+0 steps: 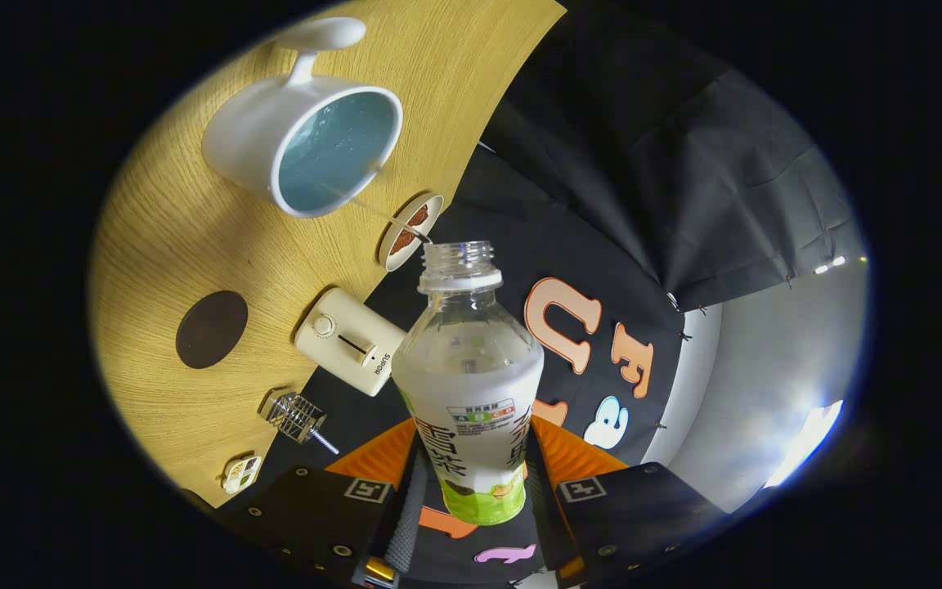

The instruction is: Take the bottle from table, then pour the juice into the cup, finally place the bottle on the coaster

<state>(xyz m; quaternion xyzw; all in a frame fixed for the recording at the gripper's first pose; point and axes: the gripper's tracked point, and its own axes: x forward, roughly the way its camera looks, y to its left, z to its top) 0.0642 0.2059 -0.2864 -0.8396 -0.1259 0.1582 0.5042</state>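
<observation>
A clear plastic bottle (469,384) with a white and green label, cap off, is held between my two fingers; my gripper (471,478) is shut on its lower body. The view is rolled over, so the bottle is tipped toward the wooden table (168,237). A thin stream runs from the bottle's mouth to a white mug (303,147) with a handle, which holds pale liquid and stands beyond the mouth. A dark round coaster (211,329) lies on the table, apart from the mug and closer to my fingers.
A small cream appliance (348,341) with a dial stands near the table's edge beside the bottle. A small round dish (410,231) with something brown sits by the edge near the bottle's mouth. A metal trinket (295,417) and a small box (242,473) lie further along.
</observation>
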